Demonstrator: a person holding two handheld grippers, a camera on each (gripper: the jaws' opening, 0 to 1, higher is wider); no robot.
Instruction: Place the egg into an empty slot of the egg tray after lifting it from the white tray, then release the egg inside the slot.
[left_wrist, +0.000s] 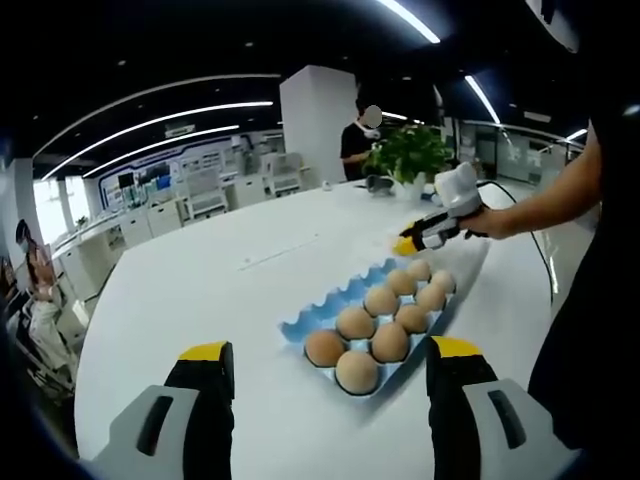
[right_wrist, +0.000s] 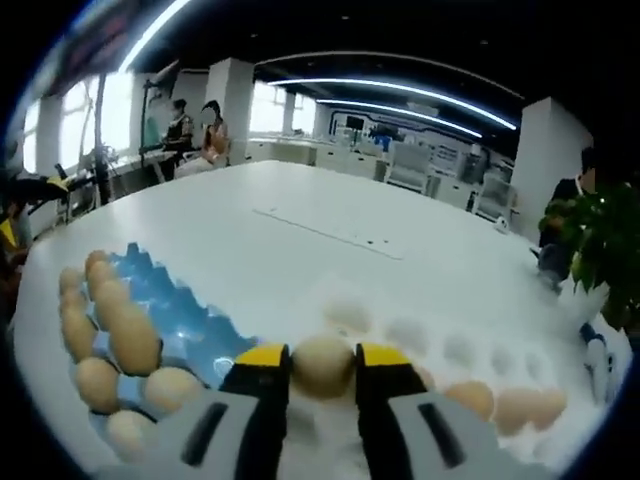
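Above the white tray (right_wrist: 440, 350), beside the blue egg tray (right_wrist: 185, 320), the right tool (right_wrist: 322, 372) grips an egg (right_wrist: 322, 366).

In the left gripper view my left gripper (left_wrist: 330, 375) rises from the bottom edge with its 2 yellow-tipped jaws spread wide apart, nothing between them. At the upper right of that frame my right hand (left_wrist: 497, 220) reaches in on a bare forearm, holding the right gripper (left_wrist: 405, 245) pointed down and left. In the right gripper view its 2 jaws stand at bottom centre, closed against the egg (right_wrist: 322, 366) between them.
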